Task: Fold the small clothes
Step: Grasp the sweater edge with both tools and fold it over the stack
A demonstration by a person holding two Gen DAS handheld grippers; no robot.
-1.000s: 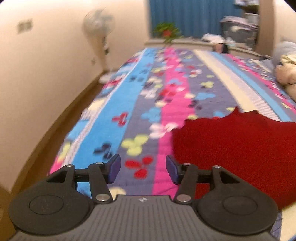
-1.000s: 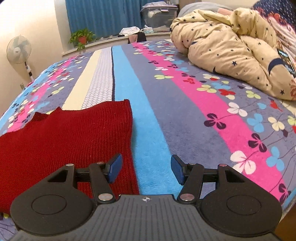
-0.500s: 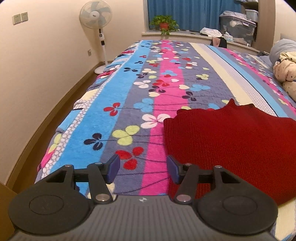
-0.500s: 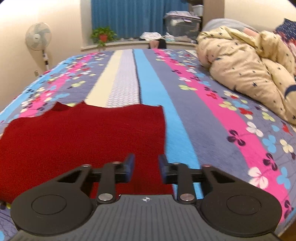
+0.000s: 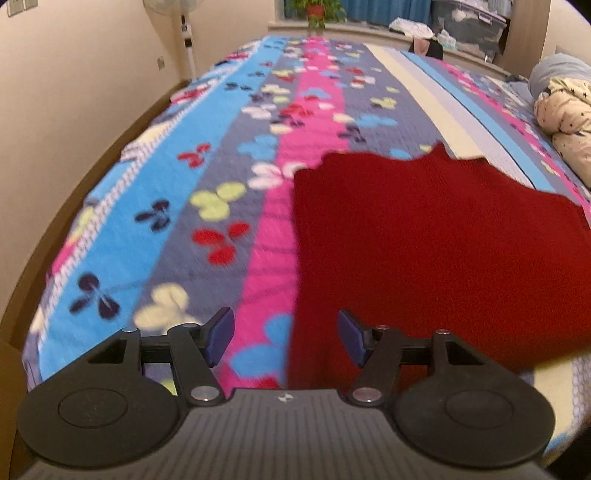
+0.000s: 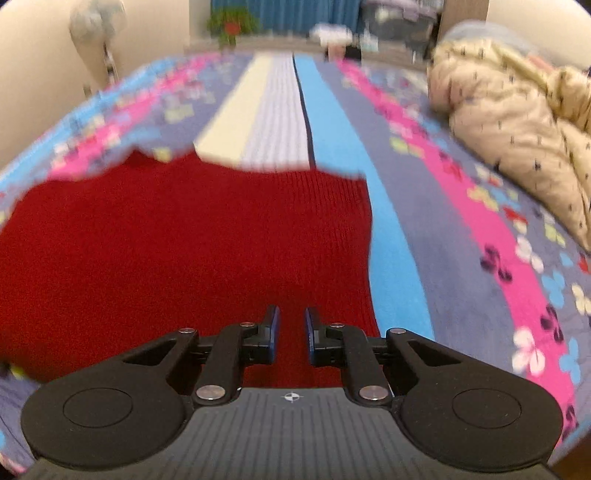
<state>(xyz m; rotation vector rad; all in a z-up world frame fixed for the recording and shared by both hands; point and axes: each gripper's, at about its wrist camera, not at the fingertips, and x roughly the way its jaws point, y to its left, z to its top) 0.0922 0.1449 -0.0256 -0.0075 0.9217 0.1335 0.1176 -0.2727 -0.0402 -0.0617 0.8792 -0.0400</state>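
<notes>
A dark red knit garment (image 5: pixel 436 236) lies flat on the striped flowered bedspread (image 5: pixel 207 155). My left gripper (image 5: pixel 286 338) is open and hovers over the garment's near left edge, which runs between the fingers. In the right wrist view the garment (image 6: pixel 177 243) fills the lower left. My right gripper (image 6: pixel 291 330) is over the garment's near right part, its jaws nearly closed with a narrow gap. No cloth shows between the pads.
A cream star-print duvet (image 6: pixel 517 136) is heaped on the bed's right side. A standing fan (image 5: pixel 177 22) and the wall are at the left, with the floor beside the bed. A potted plant (image 5: pixel 316 11) and storage boxes sit on the far ledge.
Both grippers have moved inward and lower over the red garment. The right jaws have narrowed from wide open to a small gap. The left jaws stay open.
</notes>
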